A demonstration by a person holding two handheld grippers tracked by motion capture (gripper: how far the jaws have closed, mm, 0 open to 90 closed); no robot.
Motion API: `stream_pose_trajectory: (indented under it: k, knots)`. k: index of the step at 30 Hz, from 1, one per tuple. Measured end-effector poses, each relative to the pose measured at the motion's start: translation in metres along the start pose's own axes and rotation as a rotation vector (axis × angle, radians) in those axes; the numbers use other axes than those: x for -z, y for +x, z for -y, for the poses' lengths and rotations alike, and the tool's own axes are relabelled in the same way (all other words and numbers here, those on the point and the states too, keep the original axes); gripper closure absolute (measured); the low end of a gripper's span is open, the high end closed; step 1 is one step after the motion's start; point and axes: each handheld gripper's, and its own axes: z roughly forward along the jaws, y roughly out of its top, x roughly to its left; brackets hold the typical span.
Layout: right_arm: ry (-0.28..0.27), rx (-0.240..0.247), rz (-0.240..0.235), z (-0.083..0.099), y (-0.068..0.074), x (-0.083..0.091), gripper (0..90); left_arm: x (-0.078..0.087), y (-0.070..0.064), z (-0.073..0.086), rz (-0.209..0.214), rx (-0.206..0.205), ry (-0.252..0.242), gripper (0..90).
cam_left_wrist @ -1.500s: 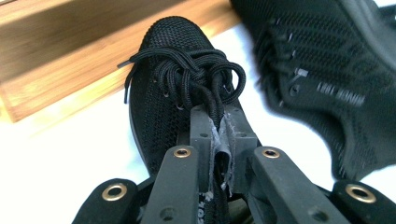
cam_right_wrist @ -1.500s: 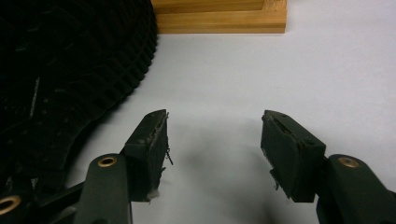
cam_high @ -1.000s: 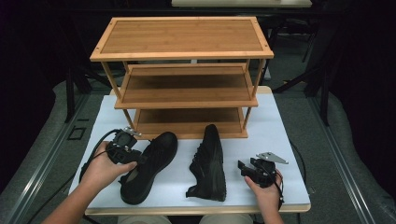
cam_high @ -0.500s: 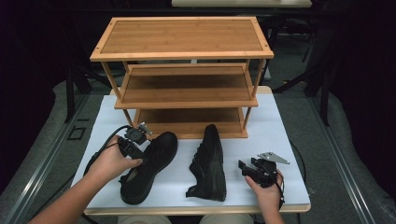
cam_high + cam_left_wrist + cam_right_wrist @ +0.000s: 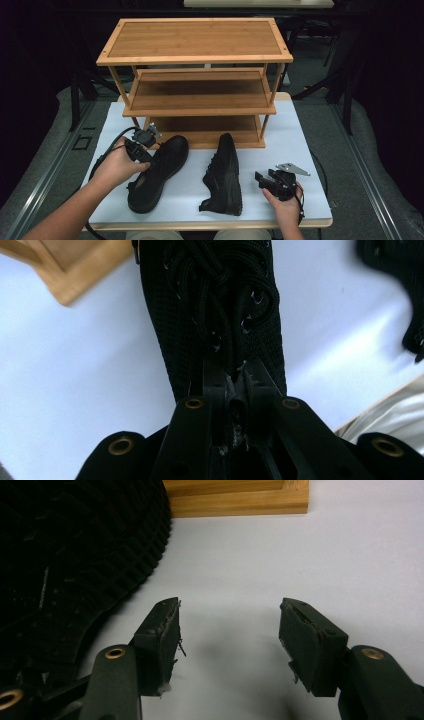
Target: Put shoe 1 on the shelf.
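Grip, left: my left gripper has its jaws pressed together on the tongue and lace area of the left shoe; in the left gripper view the jaw tips meet with only a sliver of black fabric between them.
Grip, right: my right gripper rests on the white table with its jaws spread and nothing between them, just beside the sole of the right shoe.
Shoe positions: both black shoes lie on the table in front of the wooden rack, toes pointing toward its bottom shelf; the left one sits upright, the right one is tipped onto its side with the sole facing my right hand.
Step in hand: I judge I am about to lift the left shoe toward a shelf.
Risk, slip: the pinch is thin, on soft mesh or lace; if the shoe's weight hangs from it, the fabric could pull out and the shoe drop.
Risk, swing: held near its middle top, the shoe may tilt heel-down and knock the rack's shelf edge or post.
Risk, neighbour: the toe lies near the bottom shelf, so a hasty lift could catch under it.
Risk, right side: I cannot tell how stable the tipped shoe is; nudging it could roll it.
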Motion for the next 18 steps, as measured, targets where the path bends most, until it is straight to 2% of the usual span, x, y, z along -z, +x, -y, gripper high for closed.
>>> stream_pose_trajectory:
  k: [3, 4, 6, 7, 8, 11, 14, 15, 16, 18]
  knots:
    - [0.0, 0.0, 0.0, 0.0, 0.0, 0.0, 41.1, 0.007, 0.004, -0.01, -0.005, 0.029, -0.031, 83.6]
    - [-0.001, -0.001, -0.002, 0.0, 0.001, -0.001, 41.2, 0.008, 0.005, -0.019, -0.019, 0.053, -0.056, 83.6]
    - [0.0, 0.001, -0.001, 0.0, 0.001, 0.0, 41.2, 0.008, 0.006, -0.023, -0.027, 0.06, -0.07, 83.6]
    - [-0.001, 0.002, -0.004, 0.0, 0.001, 0.0, 41.1, 0.008, 0.007, -0.028, -0.03, 0.063, -0.081, 83.6]
    - [-0.001, 0.002, -0.004, 0.0, 0.001, -0.001, 41.2, 0.005, 0.01, -0.038, -0.04, 0.083, -0.109, 83.6]
    - [-0.002, 0.0, -0.005, 0.0, 0.001, -0.001, 41.2, -0.001, 0.013, -0.045, -0.042, 0.107, -0.136, 83.6]
    - [-0.014, -0.006, -0.01, 0.0, -0.001, -0.001, 41.2, -0.011, 0.015, -0.055, -0.059, 0.141, -0.206, 83.8]
    - [-0.007, -0.014, -0.008, 0.0, -0.002, -0.001, 41.2, -0.016, 0.016, -0.06, -0.065, 0.165, -0.245, 83.8]
    - [-0.007, -0.014, -0.008, 0.0, -0.002, -0.001, 41.2, -0.016, 0.016, -0.06, -0.065, 0.165, -0.245, 83.8]
    - [-0.002, -0.013, -0.011, 0.0, -0.003, 0.0, 41.2, -0.022, 0.018, -0.063, -0.072, 0.195, -0.308, 83.8]
